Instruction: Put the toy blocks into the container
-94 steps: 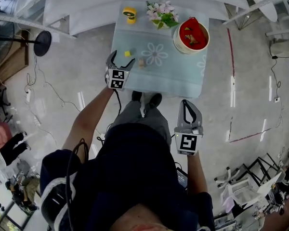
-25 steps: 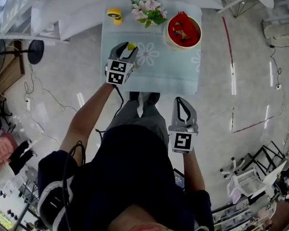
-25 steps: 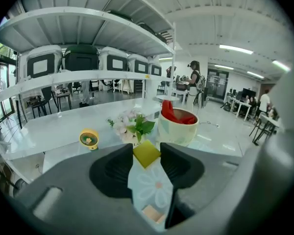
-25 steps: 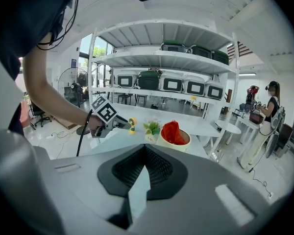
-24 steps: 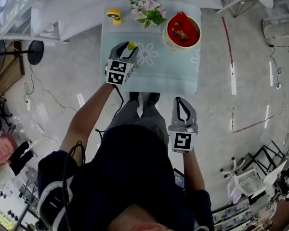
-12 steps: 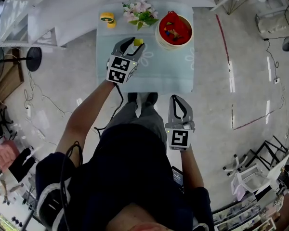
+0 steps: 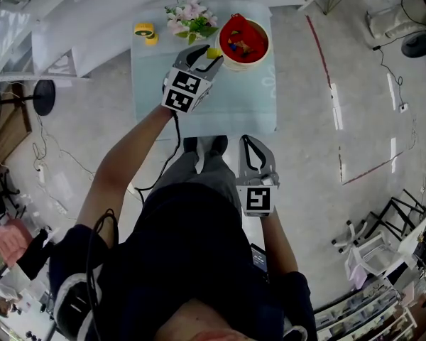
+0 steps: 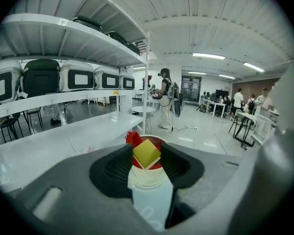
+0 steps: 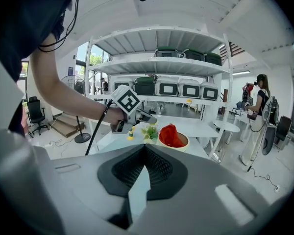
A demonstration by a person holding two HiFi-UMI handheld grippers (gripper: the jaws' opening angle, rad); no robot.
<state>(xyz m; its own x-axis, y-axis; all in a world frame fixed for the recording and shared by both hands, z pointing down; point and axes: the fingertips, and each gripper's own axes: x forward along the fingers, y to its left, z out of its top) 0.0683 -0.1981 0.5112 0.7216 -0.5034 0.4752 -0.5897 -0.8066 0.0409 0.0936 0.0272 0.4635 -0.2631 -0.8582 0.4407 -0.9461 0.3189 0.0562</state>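
A yellow toy block point(image 7: 214, 52) is pinched between the jaws of my left gripper point(image 7: 208, 53), held above the table just left of the container's rim. The container point(image 7: 240, 64) is a round cream tub with a red lining and several small toys inside. In the left gripper view the block point(image 8: 147, 153) sits tilted between the dark pads, with the tub's red lining point(image 8: 133, 139) right behind it. My right gripper point(image 7: 254, 152) hangs low by the person's legs, off the table, jaws together and empty. From the right gripper view the tub point(image 9: 173, 137) is far ahead.
The small table carries a light blue flowered cloth point(image 7: 199, 109). A bunch of artificial flowers point(image 7: 189, 18) and a yellow tape roll point(image 7: 143, 30) stand at its far left. White shelving runs behind the table. People stand farther back in the room.
The left gripper closed on the yellow block at the table's left and carried it right and away from me, up to the container's rim. The right gripper stayed put.
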